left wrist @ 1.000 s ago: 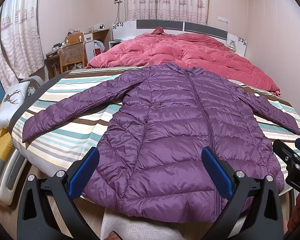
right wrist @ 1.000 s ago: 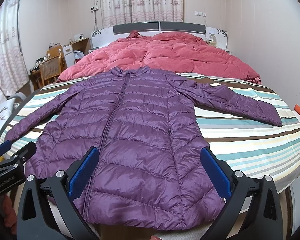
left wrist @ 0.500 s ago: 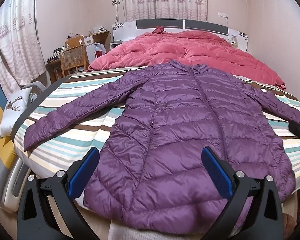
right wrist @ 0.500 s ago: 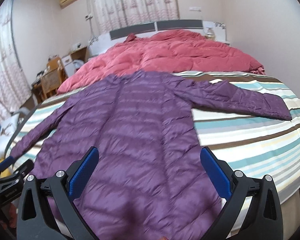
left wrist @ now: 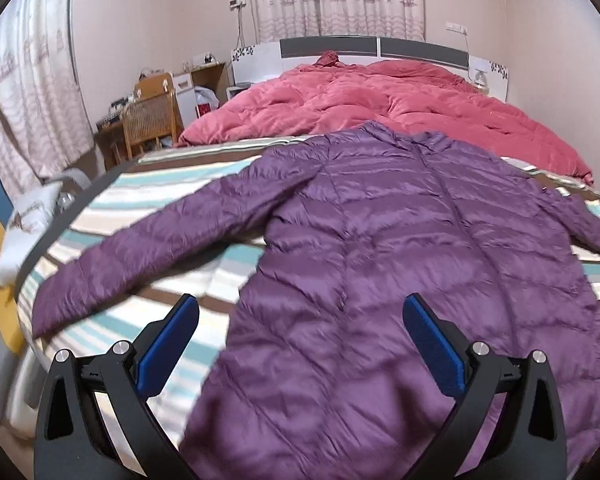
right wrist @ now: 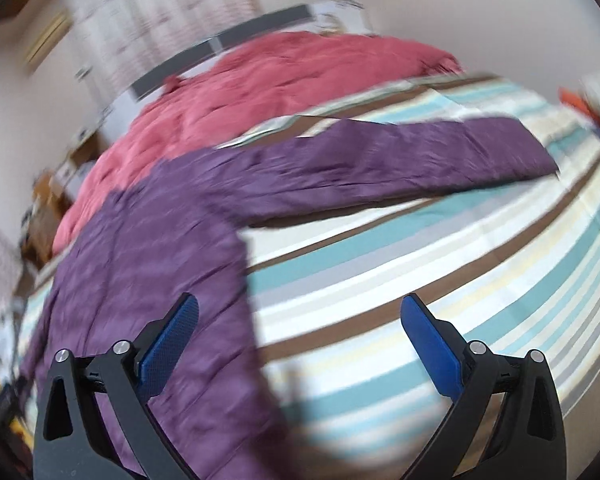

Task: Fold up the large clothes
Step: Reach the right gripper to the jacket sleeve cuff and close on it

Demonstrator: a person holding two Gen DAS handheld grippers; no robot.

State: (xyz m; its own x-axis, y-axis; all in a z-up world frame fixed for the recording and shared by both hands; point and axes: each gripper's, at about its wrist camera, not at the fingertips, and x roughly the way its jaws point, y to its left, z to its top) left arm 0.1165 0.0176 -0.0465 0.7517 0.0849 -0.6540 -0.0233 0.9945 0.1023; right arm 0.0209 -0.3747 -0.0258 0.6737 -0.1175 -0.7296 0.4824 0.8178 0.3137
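A purple quilted down jacket [left wrist: 400, 264] lies flat and face up on the striped bedsheet [left wrist: 148, 196], both sleeves spread out. Its left sleeve [left wrist: 160, 240] reaches toward the bed's left edge. My left gripper [left wrist: 300, 328] is open above the jacket's lower left part, holding nothing. In the blurred right wrist view the jacket's body [right wrist: 140, 264] fills the left and its right sleeve [right wrist: 380, 164] stretches out to the right. My right gripper [right wrist: 300, 328] is open over the jacket's right edge and the bare striped sheet [right wrist: 440, 264], with nothing between its fingers.
A red duvet [left wrist: 380, 100] is bunched at the head of the bed under a grey and white headboard [left wrist: 364, 46]. A wicker chair [left wrist: 152, 120] and a desk stand at the left wall. A white pillow [left wrist: 24, 220] sits by the bed's left edge.
Both grippers have moved forward over the bed. The right one has swung to the right and tilted, so the right sleeve and bare sheet now fill its view. The jacket has not moved.
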